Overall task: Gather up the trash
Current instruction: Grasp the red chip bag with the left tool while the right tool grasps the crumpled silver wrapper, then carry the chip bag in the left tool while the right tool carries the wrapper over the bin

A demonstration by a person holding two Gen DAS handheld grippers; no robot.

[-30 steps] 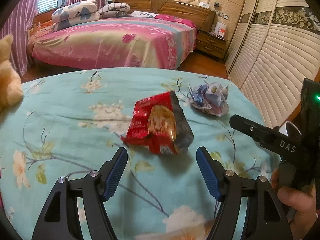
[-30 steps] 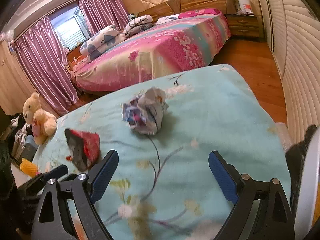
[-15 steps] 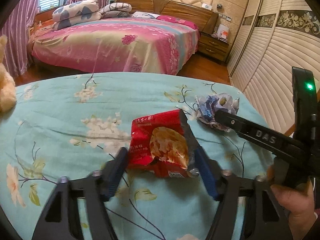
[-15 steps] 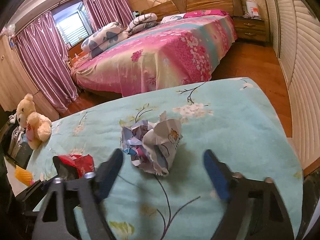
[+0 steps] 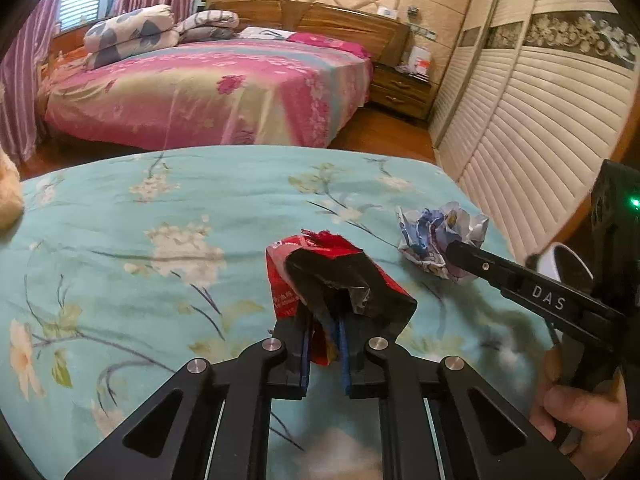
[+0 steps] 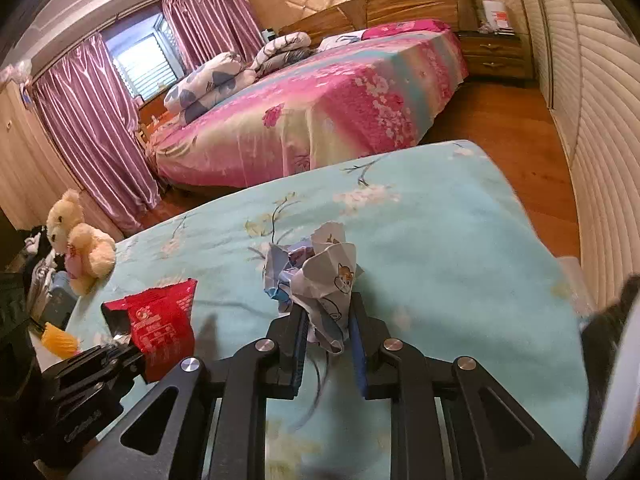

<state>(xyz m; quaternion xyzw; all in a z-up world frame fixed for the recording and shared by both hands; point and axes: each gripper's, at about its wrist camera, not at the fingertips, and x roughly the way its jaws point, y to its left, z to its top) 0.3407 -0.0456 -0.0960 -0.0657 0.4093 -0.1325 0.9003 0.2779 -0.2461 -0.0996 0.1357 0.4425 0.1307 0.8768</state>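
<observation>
a: where is the trash found?

b: the red snack wrapper (image 5: 340, 276) is seen at lower centre of the left view, pinched near its bottom edge by the left gripper (image 5: 324, 344), whose jaws have just been closing. the crumpled paper wad (image 6: 316, 280) is pinched at centre of the right view by the right gripper (image 6: 326, 344), likewise just closed, over the teal floral cover (image 6: 440, 240).

a: how will both be handled?

b: both are judged light, soft and crushable. the foil may slip, so a deep fold is preferred.
</observation>
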